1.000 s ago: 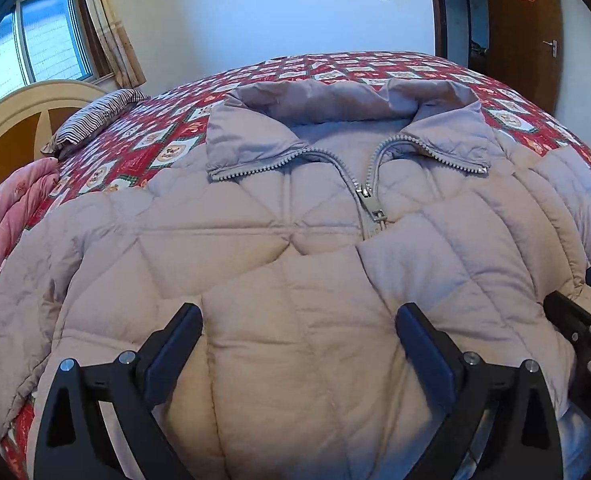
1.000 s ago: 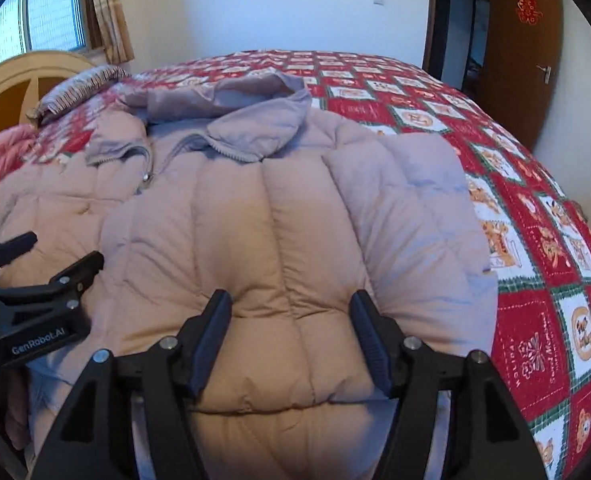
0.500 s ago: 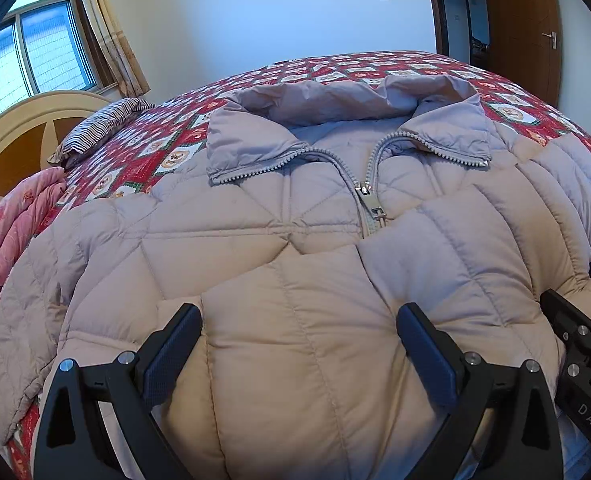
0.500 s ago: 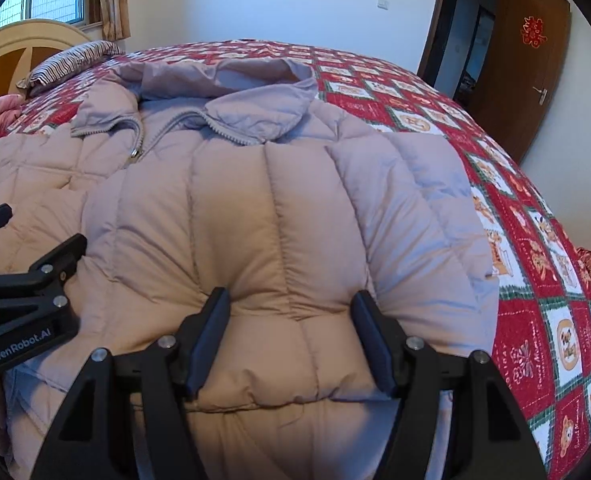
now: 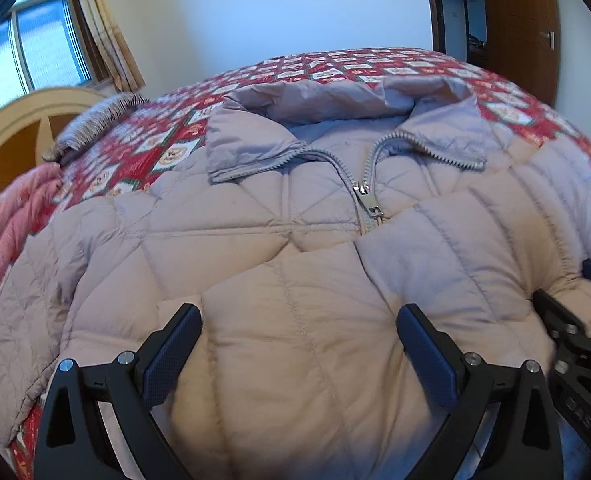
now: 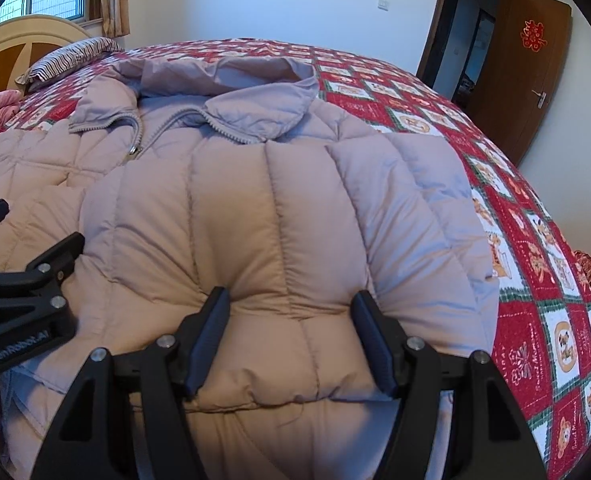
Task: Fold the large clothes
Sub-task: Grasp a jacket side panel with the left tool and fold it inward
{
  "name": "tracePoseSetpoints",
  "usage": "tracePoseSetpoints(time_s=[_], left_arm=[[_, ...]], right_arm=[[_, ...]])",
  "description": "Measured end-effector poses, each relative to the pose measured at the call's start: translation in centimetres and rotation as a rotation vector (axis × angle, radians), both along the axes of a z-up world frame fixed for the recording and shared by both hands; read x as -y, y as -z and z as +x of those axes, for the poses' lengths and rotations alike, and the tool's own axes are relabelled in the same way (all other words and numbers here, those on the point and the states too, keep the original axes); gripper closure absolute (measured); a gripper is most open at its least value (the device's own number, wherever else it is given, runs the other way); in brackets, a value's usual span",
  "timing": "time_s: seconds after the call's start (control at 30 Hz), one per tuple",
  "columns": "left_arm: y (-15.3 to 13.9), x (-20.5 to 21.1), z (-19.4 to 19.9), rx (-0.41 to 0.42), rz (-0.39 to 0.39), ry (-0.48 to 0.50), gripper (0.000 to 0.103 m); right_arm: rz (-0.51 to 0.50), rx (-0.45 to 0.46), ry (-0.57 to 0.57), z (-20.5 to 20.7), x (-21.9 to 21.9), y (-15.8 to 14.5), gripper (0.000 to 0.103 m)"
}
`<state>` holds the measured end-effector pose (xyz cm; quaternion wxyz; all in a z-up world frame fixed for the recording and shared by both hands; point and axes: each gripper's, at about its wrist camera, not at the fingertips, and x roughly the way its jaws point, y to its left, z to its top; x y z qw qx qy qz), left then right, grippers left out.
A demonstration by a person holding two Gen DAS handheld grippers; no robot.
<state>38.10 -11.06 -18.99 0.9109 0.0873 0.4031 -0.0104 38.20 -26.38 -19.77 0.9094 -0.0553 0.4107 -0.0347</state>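
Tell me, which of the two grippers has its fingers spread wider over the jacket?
The left gripper: its fingers stand far apart across a broad stretch of the jacket. The right gripper pinches a narrower bulge of padding near the hem.

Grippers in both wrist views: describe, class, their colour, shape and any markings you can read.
Both the left gripper and right gripper are matte black, with triangular cut-out frames, silver round bolts and flat, dark blue textured pads. The left one's body, in the right view, bears pale lettering reading GenRobot.AI.
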Motion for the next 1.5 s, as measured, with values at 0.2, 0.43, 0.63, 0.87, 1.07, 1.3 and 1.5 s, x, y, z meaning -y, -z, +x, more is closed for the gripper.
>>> tracePoseSetpoints(time_s=[0.2, 0.43, 0.63, 0.87, 1.07, 1.3, 1.5], left_arm=[[-7.7, -9.2, -5.9, 0.129, -0.067, 0.022, 0.004], [-6.0, -27.0, -9.5, 0.133, 0.15, -0.261, 0.004], [-3.3, -40.9, -13.2, 0.062, 0.107, -0.545, 0.004], [1.3, -46.8, -15.3, -0.036, -0.085, -0.664, 0.004], [1.8, -46.0, -15.2, -0.004, -0.116, -0.66, 0.004], [1.7, -44.3, -14.8, 0.026, -0.11, -0.581, 0.022], [1.2, -42.5, -14.4, 0.026, -0.106, -0.482, 0.078]], right_arm=[[0.006, 0.028, 0.025, -3.1, 0.4, -2.8, 0.024], [0.015, 0.01, -0.015, -8.4, -2.8, -4.0, 0.018], [0.018, 0.058, -0.072, -10.4, -7.0, -4.3, 0.018], [-0.008, 0.07, -0.166, -11.5, -12.2, -3.5, 0.018], [-0.056, 0.063, -0.213, -11.3, -15.0, -2.1, 0.018], [-0.087, 0.036, -0.21, -11.2, -15.7, -0.6, 0.017], [-0.075, 0.032, -0.207, -11.2, -15.5, -0.3, 0.014]])
